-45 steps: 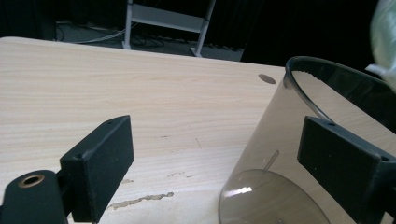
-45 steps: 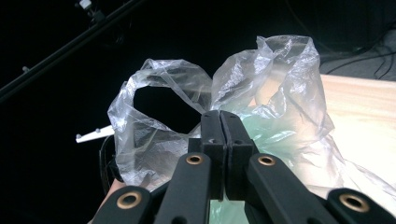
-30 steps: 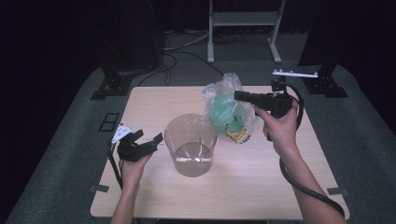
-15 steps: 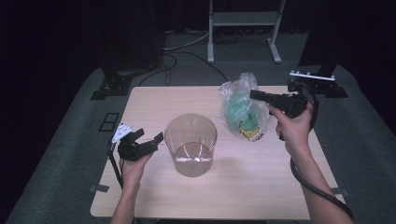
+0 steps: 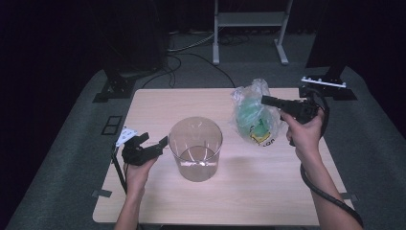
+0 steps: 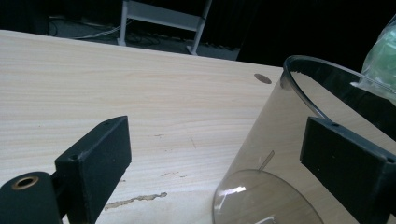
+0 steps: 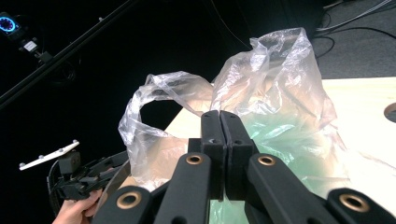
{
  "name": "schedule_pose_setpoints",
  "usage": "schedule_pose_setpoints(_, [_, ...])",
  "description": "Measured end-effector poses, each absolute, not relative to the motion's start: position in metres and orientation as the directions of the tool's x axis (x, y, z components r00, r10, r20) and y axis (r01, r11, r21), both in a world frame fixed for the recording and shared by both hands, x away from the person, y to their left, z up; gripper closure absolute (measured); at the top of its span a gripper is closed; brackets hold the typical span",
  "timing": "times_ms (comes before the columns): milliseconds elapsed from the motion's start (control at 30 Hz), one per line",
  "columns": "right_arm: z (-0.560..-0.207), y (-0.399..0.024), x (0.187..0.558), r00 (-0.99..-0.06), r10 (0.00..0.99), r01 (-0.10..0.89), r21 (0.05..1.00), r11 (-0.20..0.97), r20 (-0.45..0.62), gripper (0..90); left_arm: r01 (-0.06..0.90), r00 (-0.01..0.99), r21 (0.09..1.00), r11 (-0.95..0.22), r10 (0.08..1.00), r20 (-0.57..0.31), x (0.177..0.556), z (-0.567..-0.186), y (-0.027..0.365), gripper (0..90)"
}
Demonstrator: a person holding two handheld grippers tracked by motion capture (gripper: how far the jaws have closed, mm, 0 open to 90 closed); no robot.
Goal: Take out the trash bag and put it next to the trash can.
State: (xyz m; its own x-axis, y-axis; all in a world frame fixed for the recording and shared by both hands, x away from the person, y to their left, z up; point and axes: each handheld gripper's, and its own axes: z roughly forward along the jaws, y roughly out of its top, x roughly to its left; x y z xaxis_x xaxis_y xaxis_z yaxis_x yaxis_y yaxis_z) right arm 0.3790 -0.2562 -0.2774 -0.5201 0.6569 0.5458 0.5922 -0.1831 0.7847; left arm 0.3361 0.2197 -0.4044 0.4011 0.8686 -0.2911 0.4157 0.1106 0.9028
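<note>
Left gripper [image 5: 152,145] just left of the clear tub [image 5: 196,148], jaws wide apart, holding nothing, one jaw near the tub's wall. Tub upright mid-table [image 5: 158,103], nothing inside. Right of the tub, plastic bag [image 5: 253,117] of green contents, right gripper [image 5: 266,100] pinched tight on its top film. Judgement: bag gripped, not yet in the tub.

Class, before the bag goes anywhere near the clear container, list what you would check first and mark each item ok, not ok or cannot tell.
1. Right tongs shut on the thin clear plastic bag with green contents: ok.
2. Clear round plastic container upright, mouth open: ok.
3. Left tongs beside the container wall, jaws open, not gripping: ok.
4. Bag above the container mouth: not ok, it is off to the right.
5. Bag's underside clear of the pale wooden table: cannot tell.
</note>
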Motion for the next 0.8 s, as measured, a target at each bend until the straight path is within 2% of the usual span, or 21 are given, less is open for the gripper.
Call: schedule_pose_setpoints(800, [-0.324,-0.261,0.401,-0.434,0.698,0.648,0.735,-0.196,0.569,89.9,0.424,0.394,0.898,0.119,0.868,-0.301,0.337,-0.407,0.221,7.7])
